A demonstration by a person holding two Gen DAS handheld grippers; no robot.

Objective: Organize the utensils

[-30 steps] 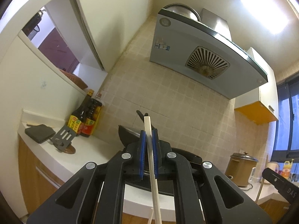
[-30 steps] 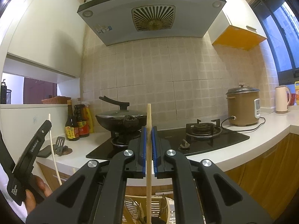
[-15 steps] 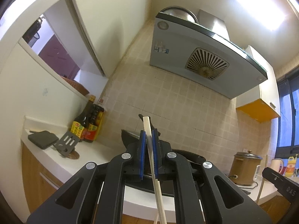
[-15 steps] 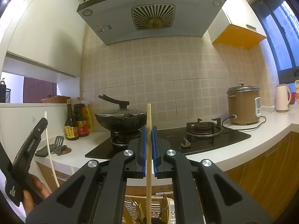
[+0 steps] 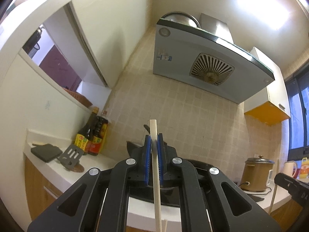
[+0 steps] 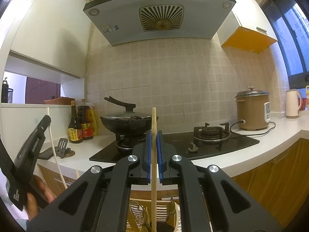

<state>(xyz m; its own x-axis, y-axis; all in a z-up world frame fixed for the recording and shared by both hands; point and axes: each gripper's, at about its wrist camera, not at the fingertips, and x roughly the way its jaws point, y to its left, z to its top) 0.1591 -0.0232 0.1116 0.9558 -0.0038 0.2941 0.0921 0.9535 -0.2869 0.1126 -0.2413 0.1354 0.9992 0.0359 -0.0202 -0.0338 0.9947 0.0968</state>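
My left gripper (image 5: pixel 154 137) is shut on a pale white chopstick (image 5: pixel 157 189), which stands nearly upright between the blue pads and pokes out above them. In the right wrist view, my right gripper (image 6: pixel 154 134) is shut on a wooden chopstick (image 6: pixel 153 193), also upright. Its lower end hangs over a pale yellow slatted utensil basket (image 6: pixel 138 208) below the counter edge. The left gripper (image 6: pixel 29 154) shows at the left of the right wrist view with its white chopstick (image 6: pixel 51 135). The right gripper's body (image 5: pixel 291 185) shows at the right edge of the left wrist view.
A lidded black wok (image 6: pixel 128 118) sits on the left burner of a black hob (image 6: pixel 212 145). Sauce bottles (image 6: pixel 80 127), a slotted spatula (image 6: pixel 62 147) and a dark pad (image 5: pixel 45 151) stand on the white counter's left. A rice cooker (image 6: pixel 252 110) and kettle (image 6: pixel 292 103) stand at the right.
The left wrist view has rolled slightly, so the bottles and counter sit a little differently in frame. Both grippers still hold their chopsticks and the right view is unchanged.
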